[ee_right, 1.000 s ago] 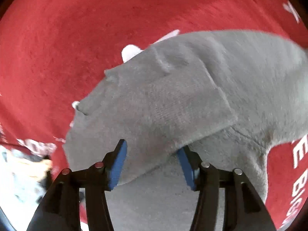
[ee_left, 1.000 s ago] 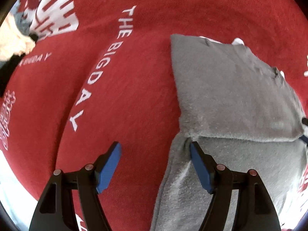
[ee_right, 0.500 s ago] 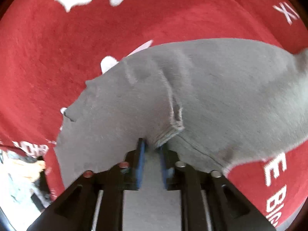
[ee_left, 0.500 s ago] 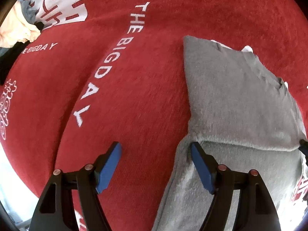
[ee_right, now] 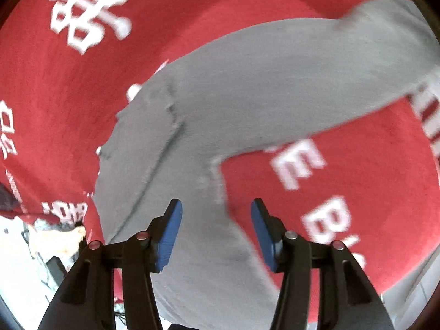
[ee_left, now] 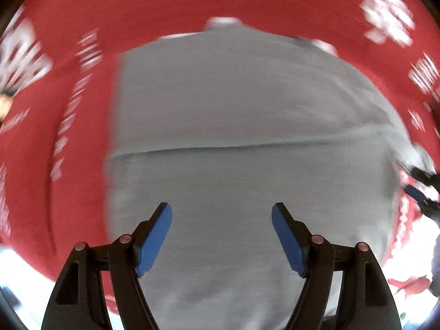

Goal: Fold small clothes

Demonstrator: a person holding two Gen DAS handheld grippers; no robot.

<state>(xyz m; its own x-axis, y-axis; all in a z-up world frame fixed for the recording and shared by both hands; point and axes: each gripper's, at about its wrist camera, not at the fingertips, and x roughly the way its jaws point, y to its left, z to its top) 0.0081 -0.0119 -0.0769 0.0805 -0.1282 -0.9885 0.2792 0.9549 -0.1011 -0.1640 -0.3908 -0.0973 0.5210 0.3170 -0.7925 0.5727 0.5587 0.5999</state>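
A grey garment [ee_left: 233, 96] lies spread on a red cloth [ee_left: 192, 5] with white lettering; a fold line crosses its middle. My left gripper [ee_left: 221, 209] hangs straight above its lower half, jaws wide open with nothing between them. In the right wrist view the grey garment [ee_right: 261, 88] runs from the upper right down to the bottom, with a seam ridge on its left part. My right gripper [ee_right: 216, 203] sits over the garment's edge. Its jaws are opening, and the pads do not press the fabric beneath them.
The red cloth [ee_right: 357, 178] covers the whole work surface. A heap of pale and dark clothes [ee_right: 55, 236] lies past its edge at the lower left of the right wrist view. A blue pad [ee_left: 415, 194] of the other gripper shows at the right edge of the left wrist view.
My right gripper pinched a fold of the grey garment half a second ago and has now let it go and opened. My left gripper slid from the garment's left edge to over its middle.
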